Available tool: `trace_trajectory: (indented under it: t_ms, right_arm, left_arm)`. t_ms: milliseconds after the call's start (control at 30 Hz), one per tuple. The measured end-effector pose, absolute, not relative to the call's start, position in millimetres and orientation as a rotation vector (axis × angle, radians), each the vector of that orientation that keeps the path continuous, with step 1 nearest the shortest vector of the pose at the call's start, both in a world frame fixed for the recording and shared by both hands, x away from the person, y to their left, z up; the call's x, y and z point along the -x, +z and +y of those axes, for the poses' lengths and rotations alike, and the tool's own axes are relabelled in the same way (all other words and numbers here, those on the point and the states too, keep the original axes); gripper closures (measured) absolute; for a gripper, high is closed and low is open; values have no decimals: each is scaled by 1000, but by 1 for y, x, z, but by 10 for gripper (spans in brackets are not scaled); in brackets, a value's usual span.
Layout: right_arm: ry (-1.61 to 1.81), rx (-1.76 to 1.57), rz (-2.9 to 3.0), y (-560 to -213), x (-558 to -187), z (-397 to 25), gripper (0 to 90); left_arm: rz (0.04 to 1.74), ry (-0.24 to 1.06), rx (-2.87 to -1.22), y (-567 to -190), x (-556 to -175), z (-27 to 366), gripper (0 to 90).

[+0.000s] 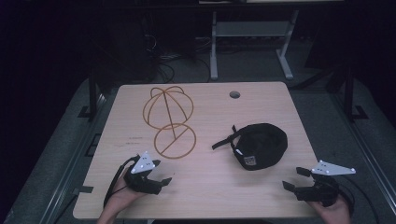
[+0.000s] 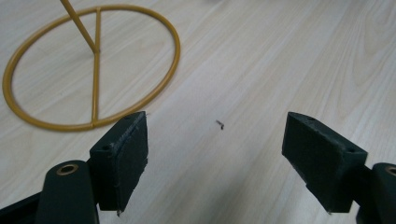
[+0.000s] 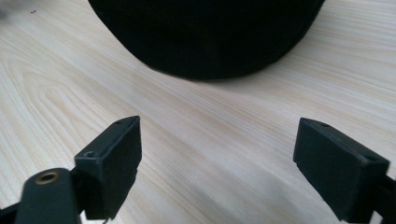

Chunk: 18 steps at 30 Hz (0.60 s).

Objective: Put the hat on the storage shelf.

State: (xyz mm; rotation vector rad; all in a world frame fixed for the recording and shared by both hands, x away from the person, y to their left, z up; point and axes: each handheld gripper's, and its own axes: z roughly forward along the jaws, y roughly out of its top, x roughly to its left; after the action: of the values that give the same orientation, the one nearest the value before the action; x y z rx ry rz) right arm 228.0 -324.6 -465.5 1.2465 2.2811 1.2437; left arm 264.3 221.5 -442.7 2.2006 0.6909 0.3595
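A black cap (image 1: 259, 144) lies on the wooden table (image 1: 205, 196), right of centre, its strap trailing to the left. A gold wire hat stand (image 1: 169, 119) rises left of centre on a ring base (image 2: 88, 70). My left gripper (image 1: 159, 171) rests open near the front left, just short of the ring base, with bare wood between its jaws (image 2: 215, 154). My right gripper (image 1: 295, 178) is open at the front right. The cap (image 3: 205, 32) sits a short way ahead of its jaws (image 3: 217, 163), with nothing between them.
A round cable hole (image 1: 235, 94) sits near the table's far edge. Beyond the table stand a white desk frame (image 1: 252, 32) and cables on the dark floor. Bare wood lies between the stand and the cap.
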Motion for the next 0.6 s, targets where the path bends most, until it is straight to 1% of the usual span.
trace_trajectory:
  t_ms: [600]
  right_arm:
    - [1283,-1216,2273,-462,-226,-321,143]
  left_arm:
    - [620,351,-2212,-433,-261,203,227]
